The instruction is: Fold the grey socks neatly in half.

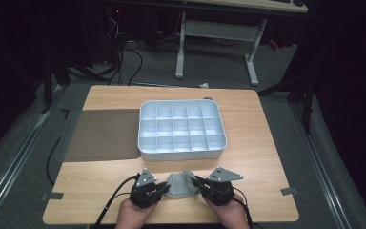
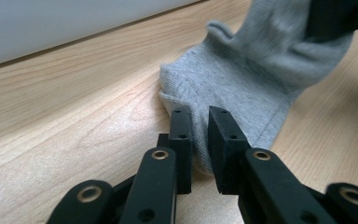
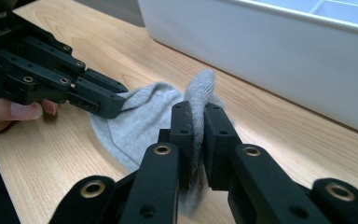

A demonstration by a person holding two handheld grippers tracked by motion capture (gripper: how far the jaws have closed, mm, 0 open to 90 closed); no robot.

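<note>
My right tongs (image 3: 198, 126) pinch the grey sock (image 1: 180, 185) just before the white tray (image 1: 145, 153). My left tongs (image 2: 199, 126) clamp its other edge on the tabletop (image 1: 262, 157).

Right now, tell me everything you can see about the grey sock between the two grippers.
The grey sock is a short, light grey ribbed knit, crumpled and partly folded on the wooden table, just in front of the white compartment tray. The right gripper pinches a raised fold of it between its fingers. The left gripper straddles the opposite edge, fabric between its fingers. Its middle rests on the wood.
</note>
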